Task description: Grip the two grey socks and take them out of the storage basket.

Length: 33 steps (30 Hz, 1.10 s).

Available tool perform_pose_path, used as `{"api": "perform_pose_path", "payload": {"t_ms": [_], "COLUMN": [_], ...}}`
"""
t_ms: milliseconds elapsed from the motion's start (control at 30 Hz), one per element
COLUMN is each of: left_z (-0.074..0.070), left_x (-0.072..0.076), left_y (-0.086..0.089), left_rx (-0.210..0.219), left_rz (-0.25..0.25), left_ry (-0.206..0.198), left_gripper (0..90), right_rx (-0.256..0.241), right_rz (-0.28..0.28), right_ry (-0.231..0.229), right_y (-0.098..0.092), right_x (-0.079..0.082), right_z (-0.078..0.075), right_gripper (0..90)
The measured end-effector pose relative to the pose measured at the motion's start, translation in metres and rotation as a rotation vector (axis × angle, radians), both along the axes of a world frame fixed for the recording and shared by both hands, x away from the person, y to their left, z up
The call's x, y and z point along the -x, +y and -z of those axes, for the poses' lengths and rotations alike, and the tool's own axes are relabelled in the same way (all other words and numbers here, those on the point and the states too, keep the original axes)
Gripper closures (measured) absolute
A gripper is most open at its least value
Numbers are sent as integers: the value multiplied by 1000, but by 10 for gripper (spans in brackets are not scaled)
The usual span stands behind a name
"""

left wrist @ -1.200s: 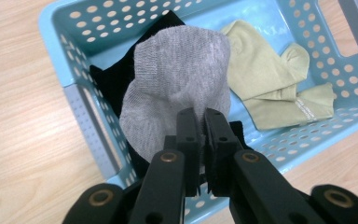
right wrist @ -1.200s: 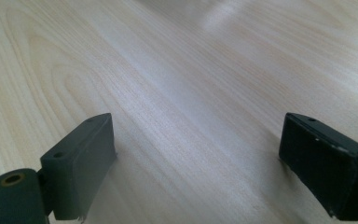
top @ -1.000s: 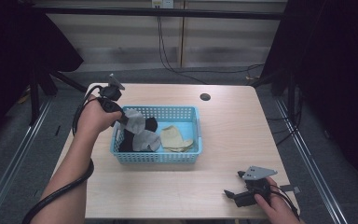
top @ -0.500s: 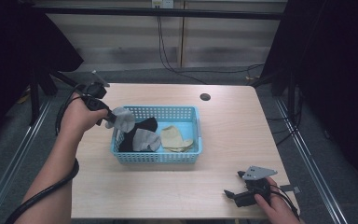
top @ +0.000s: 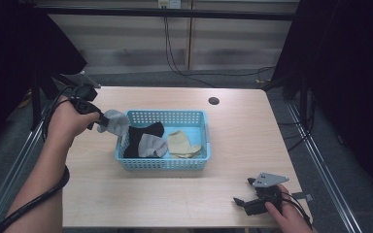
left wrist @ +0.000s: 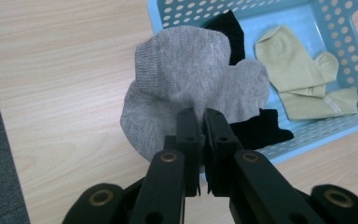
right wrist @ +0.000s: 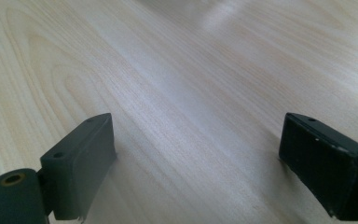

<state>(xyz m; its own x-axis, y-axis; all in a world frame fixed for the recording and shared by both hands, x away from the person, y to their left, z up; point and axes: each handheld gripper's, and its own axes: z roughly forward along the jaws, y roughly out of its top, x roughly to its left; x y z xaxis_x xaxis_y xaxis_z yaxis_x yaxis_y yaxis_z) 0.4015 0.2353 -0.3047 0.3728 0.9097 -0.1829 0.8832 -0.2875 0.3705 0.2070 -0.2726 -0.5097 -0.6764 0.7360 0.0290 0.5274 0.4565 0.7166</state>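
Observation:
A grey sock (top: pixel 117 123) (left wrist: pixel 182 88) hangs in the air over the left rim of the blue basket (top: pixel 194 164), with my left gripper (top: pixel 99 121) (left wrist: pixel 200 122) shut on it. Inside the basket lie a black sock (top: pixel 141 135) (left wrist: pixel 260 132), another grey sock (top: pixel 152 145) and a beige sock (top: pixel 183 144) (left wrist: pixel 303 70). My right gripper (top: pixel 243 203) (right wrist: pixel 196 154) rests low at the table's front right, jaws wide open with only bare wood between them.
The wooden table (top: pixel 252 131) has a small round hole (top: pixel 213 101) at the back. Cables trail from both grippers. Dark floor and a metal frame lie beyond the table's left and right edges.
My left gripper has pulled the grey sock up out of the basket and carried it left, past the basket's left rim. The right gripper has not moved.

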Motion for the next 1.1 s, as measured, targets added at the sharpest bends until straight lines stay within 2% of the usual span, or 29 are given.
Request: {"api": "perform_pose_path", "payload": {"t_ms": [233,400,433,733,800,1100], "left_z": [-3,3,6,39,47,72], "left_x": [5,8,9,13,14,16], "left_y": [15,26,28,48,53,54], "left_rx": [-2,2,0,10,18,26], "left_rz": [-25,-49,-44,-106,-134,-146], "left_ry": [-9,-9,-5,31,34,42], "left_gripper": [858,857,857,856,856,854], "right_rx": [-1,-2,-2,-3,-2,-3], "right_rz": [1,1,2,1,4,4], "right_ry": [1,-1,-1,-1,0,3], "right_y": [0,0,0,0,0,0], "right_x": [0,0,0,0,0,0], "right_z": [0,0,0,0,0,0], "right_gripper": [101,102,101,101,102,101]}}
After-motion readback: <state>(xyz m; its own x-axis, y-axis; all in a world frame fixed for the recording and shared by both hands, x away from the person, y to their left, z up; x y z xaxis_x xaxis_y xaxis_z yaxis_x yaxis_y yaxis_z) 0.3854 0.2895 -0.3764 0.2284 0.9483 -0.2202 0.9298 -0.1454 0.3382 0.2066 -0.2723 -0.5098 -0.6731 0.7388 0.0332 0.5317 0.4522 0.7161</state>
